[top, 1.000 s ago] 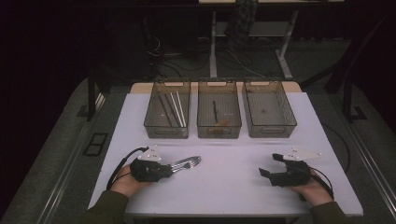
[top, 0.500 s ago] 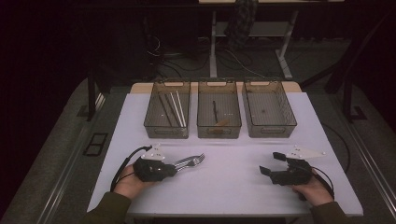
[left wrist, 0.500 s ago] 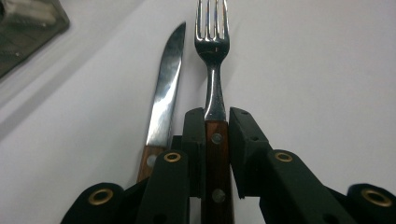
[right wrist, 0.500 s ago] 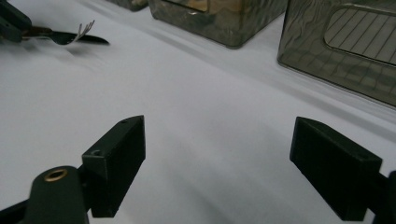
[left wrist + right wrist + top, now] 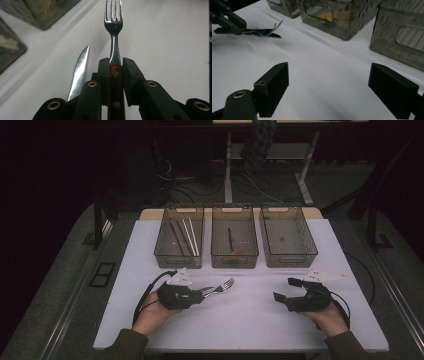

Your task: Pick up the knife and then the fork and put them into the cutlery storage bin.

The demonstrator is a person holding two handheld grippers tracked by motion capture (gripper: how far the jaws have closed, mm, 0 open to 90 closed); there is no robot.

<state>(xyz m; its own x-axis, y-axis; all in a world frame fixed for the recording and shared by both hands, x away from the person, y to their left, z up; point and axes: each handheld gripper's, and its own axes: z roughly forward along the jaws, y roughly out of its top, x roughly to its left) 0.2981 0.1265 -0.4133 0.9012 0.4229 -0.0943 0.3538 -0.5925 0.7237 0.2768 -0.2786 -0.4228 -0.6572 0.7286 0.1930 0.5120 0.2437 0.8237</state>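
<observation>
White table (image 5: 240, 320) fills the lit middle of a dark room, and the person's two forearms come in at its near edge. At the near left, the left gripper (image 5: 197, 296) sits in the left hand (image 5: 152, 312) and its jaws are clamped on the wooden handle of a fork (image 5: 223, 285). In the left gripper view the fork (image 5: 113, 27) stands straight out between the two black jaws, with the brown handle and its rivets held tight and the tines pointing away from the hand. Just beside it, on the left in that view, a knife blade (image 5: 80, 67) lies on the white surface, partly under the gripper; I cannot tell if it touches the fork.

At the near right, well apart from the fork, the right gripper (image 5: 286, 291) rests in the right hand (image 5: 330, 317). Its jaws are wide apart with nothing between them, as the right gripper view shows, with bare table between the two black pads (image 5: 274, 82).

Farther back, three transparent bins stand in a row. In the left bin (image 5: 179, 257) lie some long thin sticks, the middle bin (image 5: 234, 260) holds a dark utensil and a wooden-looking piece, and the right bin (image 5: 288, 257) is almost bare. Behind the table, cables and desk legs (image 5: 228, 180) are visible on the dark floor.
</observation>
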